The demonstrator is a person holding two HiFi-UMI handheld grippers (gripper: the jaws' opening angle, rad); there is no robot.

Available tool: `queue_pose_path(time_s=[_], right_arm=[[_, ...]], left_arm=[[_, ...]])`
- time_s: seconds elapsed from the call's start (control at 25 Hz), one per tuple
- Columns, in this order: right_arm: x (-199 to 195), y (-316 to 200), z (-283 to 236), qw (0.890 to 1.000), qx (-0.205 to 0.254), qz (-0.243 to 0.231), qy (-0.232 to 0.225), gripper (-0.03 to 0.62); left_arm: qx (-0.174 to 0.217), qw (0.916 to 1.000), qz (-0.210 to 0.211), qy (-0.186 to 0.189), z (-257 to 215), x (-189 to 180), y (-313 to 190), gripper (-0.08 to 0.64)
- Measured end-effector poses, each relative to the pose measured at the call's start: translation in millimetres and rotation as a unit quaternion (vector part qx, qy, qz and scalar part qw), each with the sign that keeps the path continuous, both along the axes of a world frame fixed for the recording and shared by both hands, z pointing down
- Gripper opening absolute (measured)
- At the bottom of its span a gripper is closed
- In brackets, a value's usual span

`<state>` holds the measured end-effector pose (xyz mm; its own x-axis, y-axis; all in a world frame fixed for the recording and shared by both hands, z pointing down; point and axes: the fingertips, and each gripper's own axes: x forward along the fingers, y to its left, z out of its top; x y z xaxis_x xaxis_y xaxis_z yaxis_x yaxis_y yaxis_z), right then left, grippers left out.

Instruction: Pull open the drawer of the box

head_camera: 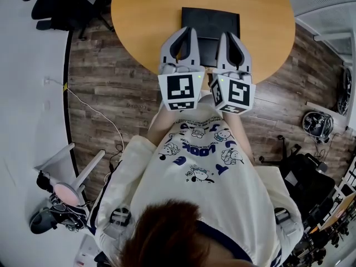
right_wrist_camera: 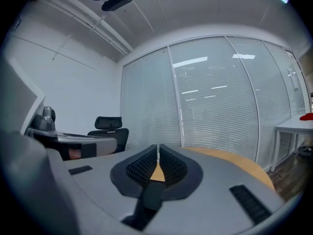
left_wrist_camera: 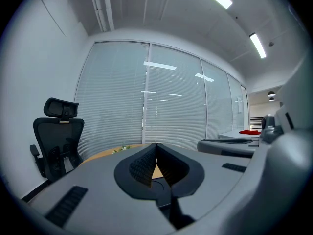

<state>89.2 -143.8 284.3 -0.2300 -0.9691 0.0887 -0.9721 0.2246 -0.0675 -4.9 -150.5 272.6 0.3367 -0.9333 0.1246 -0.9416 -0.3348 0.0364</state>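
Note:
A black box [head_camera: 210, 22] lies flat on the round wooden table [head_camera: 144, 15], its near side toward me. Both grippers are held side by side over the table's near edge, right in front of the box. My left gripper [head_camera: 188, 31] is shut with nothing between its ribbed pads [left_wrist_camera: 141, 168]; its tips reach the box's left near corner. My right gripper [head_camera: 230, 36] is shut and empty too, with its pads [right_wrist_camera: 146, 168] pressed together at the box's right near corner. The box's drawer front is hidden behind the grippers. Both gripper views look over the table toward the window blinds.
A black office chair [left_wrist_camera: 57, 136] stands left of the table. More black chairs [head_camera: 61, 4] sit at the far left on the wood floor, and a cable [head_camera: 94, 113] runs across it. A white desk [right_wrist_camera: 296, 127] stands at the right by the blinds.

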Motion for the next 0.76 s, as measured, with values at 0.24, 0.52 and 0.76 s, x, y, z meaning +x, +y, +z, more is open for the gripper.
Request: queue_pose_path(time_s=[0.24, 0.52, 0.76], right_arm=[[2.5, -0.3, -0.1, 1.000, -0.002, 0.003, -0.006, 0.038], [2.6, -1.7, 1.5, 1.000, -0.004, 0.003, -0.007, 0.038], [2.5, -1.3, 2.3, 1.000, -0.006, 0.003, -0.009, 0.038]], left_arm=[[0.000, 1.0000, 0.001, 0.000, -1.4, 1.9, 0.1, 0.015], [-0.001, 1.0000, -0.003, 0.000, -0.6, -1.0, -2.0, 0.015], [0.000, 1.0000, -0.002, 0.001, -0.8, -0.8, -2.0, 0.015]])
